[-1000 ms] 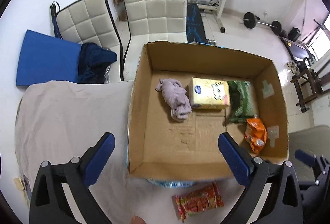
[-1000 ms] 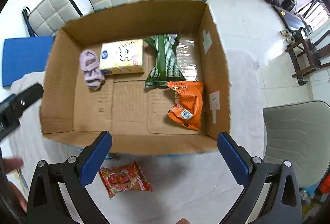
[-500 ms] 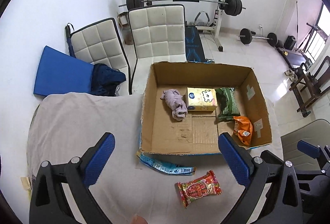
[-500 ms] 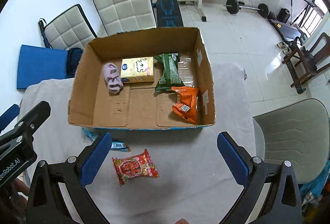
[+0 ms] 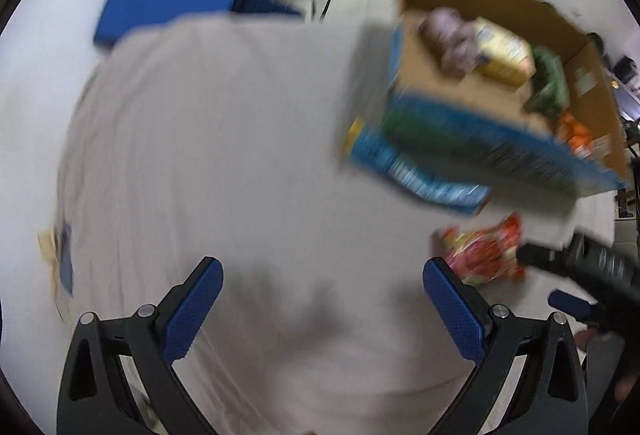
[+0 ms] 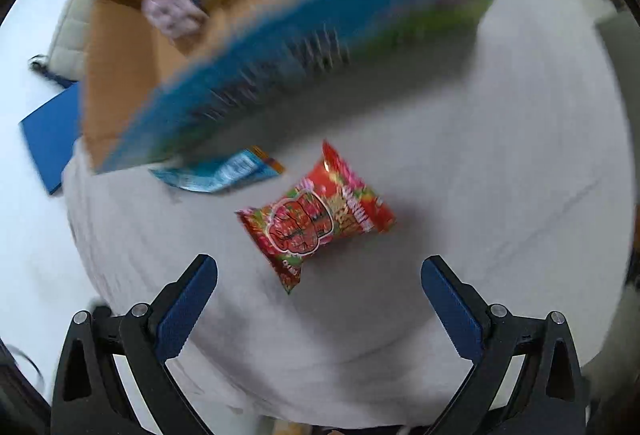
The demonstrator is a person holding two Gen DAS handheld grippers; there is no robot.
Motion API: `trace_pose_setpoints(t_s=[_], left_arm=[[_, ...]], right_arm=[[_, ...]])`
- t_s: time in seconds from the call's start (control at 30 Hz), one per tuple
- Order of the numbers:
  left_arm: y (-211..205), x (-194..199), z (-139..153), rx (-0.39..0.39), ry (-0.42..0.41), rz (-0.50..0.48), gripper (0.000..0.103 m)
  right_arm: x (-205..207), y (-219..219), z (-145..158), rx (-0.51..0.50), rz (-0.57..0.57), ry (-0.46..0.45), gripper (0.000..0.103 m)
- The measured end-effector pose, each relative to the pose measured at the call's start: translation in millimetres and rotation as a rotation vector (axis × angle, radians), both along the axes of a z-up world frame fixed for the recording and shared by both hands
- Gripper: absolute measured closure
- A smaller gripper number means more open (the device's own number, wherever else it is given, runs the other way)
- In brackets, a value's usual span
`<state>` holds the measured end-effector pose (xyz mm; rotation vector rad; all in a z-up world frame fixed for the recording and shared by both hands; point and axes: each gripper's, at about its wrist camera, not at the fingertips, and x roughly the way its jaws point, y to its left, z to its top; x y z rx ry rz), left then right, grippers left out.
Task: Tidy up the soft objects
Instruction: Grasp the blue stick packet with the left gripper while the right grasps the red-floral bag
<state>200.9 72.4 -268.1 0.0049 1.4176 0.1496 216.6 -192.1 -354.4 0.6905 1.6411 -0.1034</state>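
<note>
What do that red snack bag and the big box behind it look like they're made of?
The red snack bag looks like thin glossy plastic film: it is puffy, with crimped ends and a light glare. The box looks like plain brown cardboard inside, matte, with a printed blue outer face; motion blur hides finer detail.

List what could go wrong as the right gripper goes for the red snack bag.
1. The red snack bag lies flat and tilted on the tablecloth, so the open right gripper might pinch cloth along with it.
2. The blue packet lies partly under the cardboard box nearby; a sweep could drag it.
3. Both views are motion-blurred, so alignment may be off.
</note>
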Motion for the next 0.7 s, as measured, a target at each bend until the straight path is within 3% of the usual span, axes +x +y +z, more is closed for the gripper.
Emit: trace_pose_setpoints(t_s=[0.1,0.23,0.33,0.5,0.7], left_arm=[[13.9,-4.7,-21.4,-0.022,0.052,0.050,0.000],[24.4,-2.9,-40.6,-0.034,0.096,0.096,0.000],[23.0,3.9,-44.8,-0.048,0.102,0.109,0.000],[8.0,18.5,-48.8,-0.104,0.113,0.107,0.000],[-31.0,43.6,-70.6,-0.281,0.158,0.162,0.000]], right_arm=[[2.5,18.7,-31.3,0.024,-0.044,0.049,0.000],[10.5,37.0,-58.5,-0.028,-0.082,0.080,0.001],[11.9,47.3,-75.7,-0.067,-0.048,0.126,0.018],[2.9,43.8,-68.9,-0.111,0.070,0.102,0.026],[-22.3,8.7,-56.9,-0.176,0.116,0.098,0.038]])
